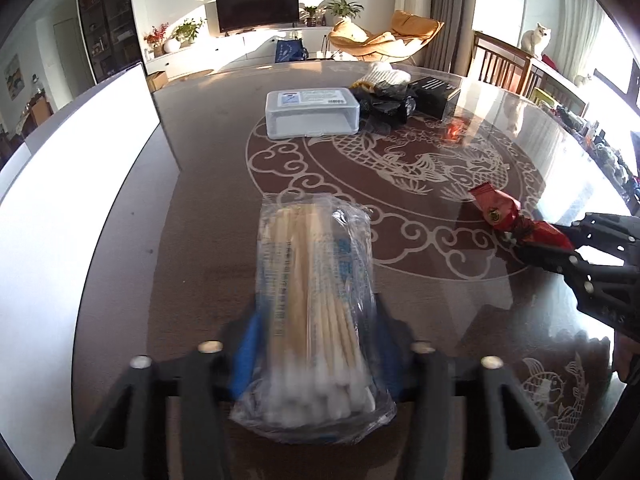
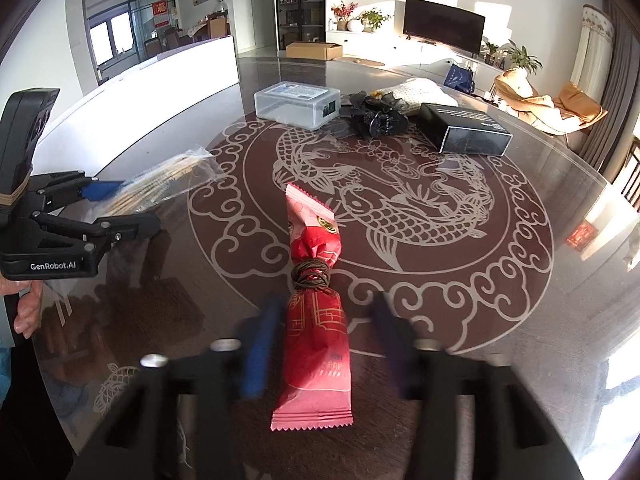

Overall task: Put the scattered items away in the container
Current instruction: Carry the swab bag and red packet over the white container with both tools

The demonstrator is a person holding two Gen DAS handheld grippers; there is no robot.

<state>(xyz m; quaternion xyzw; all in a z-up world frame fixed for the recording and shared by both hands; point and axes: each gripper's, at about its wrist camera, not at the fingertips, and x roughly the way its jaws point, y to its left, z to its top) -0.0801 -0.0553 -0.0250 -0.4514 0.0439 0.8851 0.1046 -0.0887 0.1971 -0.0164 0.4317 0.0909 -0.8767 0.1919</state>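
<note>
meanwhile left tool [image 1: 316, 344] grips the cotton swab pack [image 1: 316, 300]; right tool [image 2: 320, 344] gapes around the red packet [image 2: 316, 320]; lidded clear box [image 1: 312, 112] sits apart.

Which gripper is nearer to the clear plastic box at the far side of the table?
Left, though only slightly. The left gripper, holding the cotton swab pack, faces the clear plastic box; the right gripper sits farther right, straddling the red packet.
</note>
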